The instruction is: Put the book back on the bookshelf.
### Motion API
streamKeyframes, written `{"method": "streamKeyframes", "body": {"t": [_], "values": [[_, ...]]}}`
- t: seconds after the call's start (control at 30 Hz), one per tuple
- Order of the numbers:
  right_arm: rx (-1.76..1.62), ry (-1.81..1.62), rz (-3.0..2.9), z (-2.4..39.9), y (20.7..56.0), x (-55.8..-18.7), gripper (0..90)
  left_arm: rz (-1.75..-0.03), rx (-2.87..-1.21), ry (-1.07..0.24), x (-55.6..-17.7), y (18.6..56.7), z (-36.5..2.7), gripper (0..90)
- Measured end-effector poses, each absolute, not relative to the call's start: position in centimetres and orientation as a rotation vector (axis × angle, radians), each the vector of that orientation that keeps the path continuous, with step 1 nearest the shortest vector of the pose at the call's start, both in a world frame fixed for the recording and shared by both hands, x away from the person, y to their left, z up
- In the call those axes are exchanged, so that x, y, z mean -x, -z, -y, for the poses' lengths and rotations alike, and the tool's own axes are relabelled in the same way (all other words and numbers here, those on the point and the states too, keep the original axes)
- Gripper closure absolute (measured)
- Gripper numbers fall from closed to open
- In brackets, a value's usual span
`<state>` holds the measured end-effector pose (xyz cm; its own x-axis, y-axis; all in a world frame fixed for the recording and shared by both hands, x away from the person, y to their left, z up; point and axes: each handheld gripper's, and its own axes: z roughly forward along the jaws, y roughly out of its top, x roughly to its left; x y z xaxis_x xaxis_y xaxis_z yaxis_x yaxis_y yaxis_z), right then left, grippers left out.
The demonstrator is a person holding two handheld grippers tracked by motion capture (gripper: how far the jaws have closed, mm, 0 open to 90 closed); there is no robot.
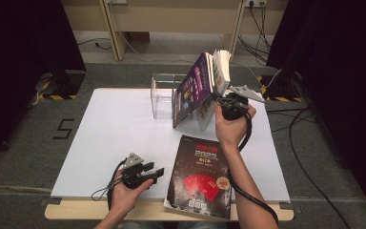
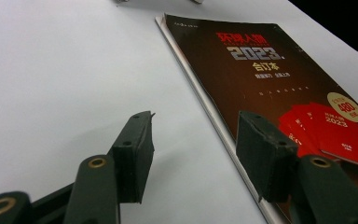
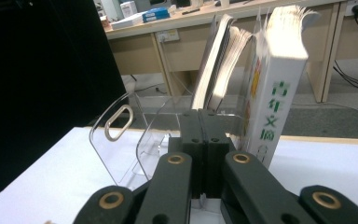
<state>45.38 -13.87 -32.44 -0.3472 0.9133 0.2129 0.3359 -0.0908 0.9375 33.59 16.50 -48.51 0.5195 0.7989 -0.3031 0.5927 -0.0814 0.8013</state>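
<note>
Right hand-held gripper (image 3: 204,140) pressed together beside purple-covered book (image 1: 193,88) leaning in clear acrylic rack (image 1: 162,95); left hand-held gripper (image 2: 193,154) spread over white worktop (image 1: 109,138).

Two black grippers with brass-coloured rivets, padded black fingers (image 2: 133,154), grey three-cornered top plates, trailing black cables

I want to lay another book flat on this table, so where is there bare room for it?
The widest free patch is the white table left of the clear rack and beyond the left gripper. A narrower strip lies right of the dark magazine. The middle back is crowded with the rack, leaning books and right gripper.
</note>
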Motion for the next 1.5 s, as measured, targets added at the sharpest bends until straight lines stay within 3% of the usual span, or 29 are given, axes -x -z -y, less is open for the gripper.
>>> {"method": "streamKeyframes", "body": {"t": [0.7, 1.5], "values": [[-1.368, -1.421, -1.71, 12.9, 34.7, -45.5, 90.0, -1.164, -1.782, -0.262, -33.6, 48.6, -16.5, 45.3], [-1.357, -1.42, -1.686, 12.4, 33.7, -46.8, 90.0, -1.167, -1.776, -0.264, -33.6, 48.6, -16.5, 45.3]]}}
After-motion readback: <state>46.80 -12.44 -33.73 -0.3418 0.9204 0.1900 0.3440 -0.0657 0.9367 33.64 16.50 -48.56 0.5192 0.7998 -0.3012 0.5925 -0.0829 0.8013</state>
